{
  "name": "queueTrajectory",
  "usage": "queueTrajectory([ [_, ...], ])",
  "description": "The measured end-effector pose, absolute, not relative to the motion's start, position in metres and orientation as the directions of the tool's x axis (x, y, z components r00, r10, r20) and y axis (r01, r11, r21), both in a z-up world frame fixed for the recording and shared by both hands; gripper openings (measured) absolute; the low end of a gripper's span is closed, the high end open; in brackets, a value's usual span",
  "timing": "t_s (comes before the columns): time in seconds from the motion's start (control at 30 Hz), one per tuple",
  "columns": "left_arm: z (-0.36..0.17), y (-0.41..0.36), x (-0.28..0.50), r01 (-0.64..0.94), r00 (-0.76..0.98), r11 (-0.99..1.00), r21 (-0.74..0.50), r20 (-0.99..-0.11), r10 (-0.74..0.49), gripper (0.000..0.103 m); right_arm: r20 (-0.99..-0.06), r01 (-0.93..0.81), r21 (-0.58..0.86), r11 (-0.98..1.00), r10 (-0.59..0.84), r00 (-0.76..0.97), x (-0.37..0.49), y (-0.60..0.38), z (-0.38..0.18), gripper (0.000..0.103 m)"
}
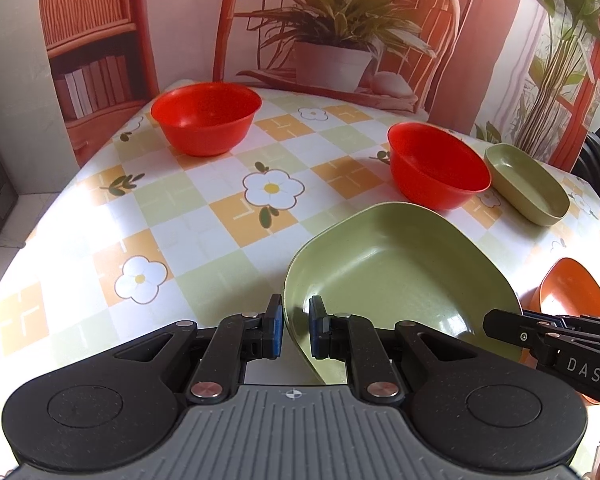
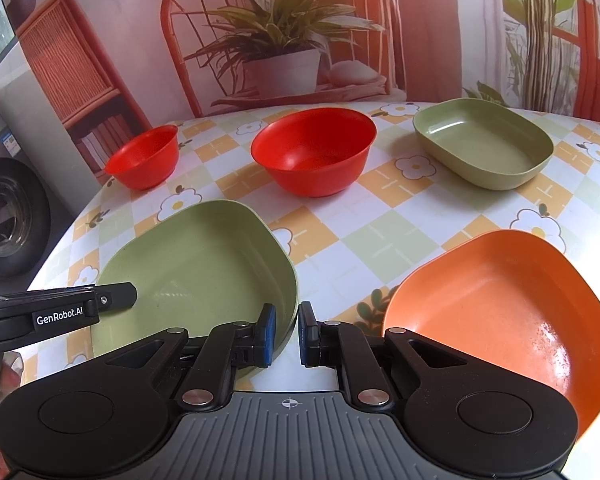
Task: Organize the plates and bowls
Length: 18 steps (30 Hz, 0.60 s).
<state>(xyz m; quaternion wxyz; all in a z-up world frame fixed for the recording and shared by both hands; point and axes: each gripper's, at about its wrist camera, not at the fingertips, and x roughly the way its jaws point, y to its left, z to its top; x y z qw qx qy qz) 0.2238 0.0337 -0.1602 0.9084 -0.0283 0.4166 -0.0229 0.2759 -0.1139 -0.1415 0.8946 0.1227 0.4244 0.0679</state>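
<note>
The near-left part of the counter (image 1: 100,216) lies bare, a wide lane running from the near edge up to the far-left red bowl (image 1: 206,118). Between that bowl and the second red bowl (image 1: 436,164) a broad gap stays open toward the backdrop. On the right, room is tight: the second red bowl sits just beside the small green dish (image 1: 528,184), and the big green plate (image 1: 400,280) fills the near middle. The orange plate (image 2: 508,312) blocks the near right, with a bare strip of counter between the two plates.
</note>
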Motion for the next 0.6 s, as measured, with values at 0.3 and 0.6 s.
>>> queueTrajectory([
  [0.3, -0.131, 0.02, 0.22, 0.091, 0.679, 0.993, -0.075, -0.725, -0.117, 0.014, -0.685, 0.01, 0.32, 0.947, 0.224, 0.694, 0.268, -0.135, -0.118, 0.011],
  [0.6, -0.12, -0.017, 0.222, 0.196, 0.659, 0.979, -0.055, -0.732, -0.173, 0.014, -0.636, 0.087, 0.365, 0.927, 0.18, 0.751, 0.255, -0.179, -0.105, 0.011],
])
